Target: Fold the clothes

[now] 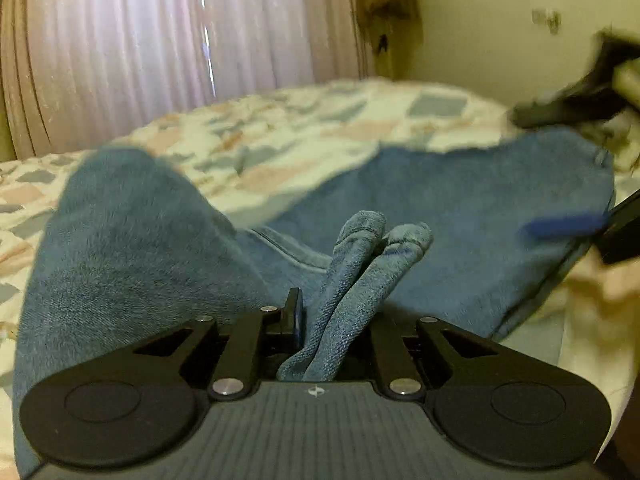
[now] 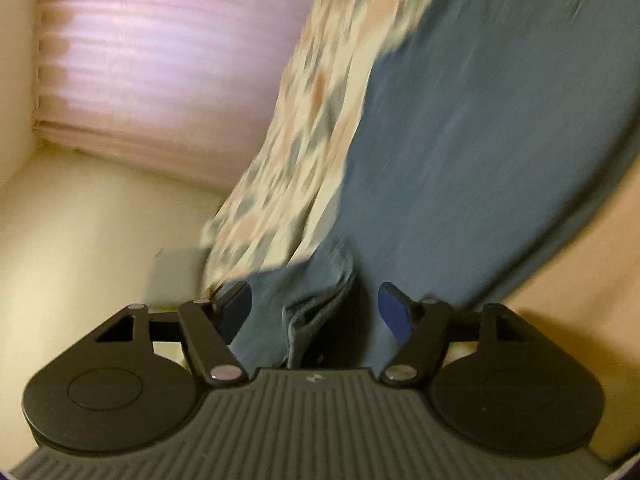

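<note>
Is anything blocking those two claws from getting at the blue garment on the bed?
Nothing visible does. The left gripper is already clamped on a bunched fold of the blue garment, and its cloth lies between the right gripper's spread fingers; whether they press it is unclear.

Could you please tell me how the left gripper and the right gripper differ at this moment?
The left gripper is shut, pinching a bunched fold of the blue garment; the right gripper stands open, its pads apart with cloth loose between them. The left gripper's view sits roughly level over the patterned bedspread; the right gripper's is rolled steeply. Both are black with blue pads and meet the same garment.
</note>
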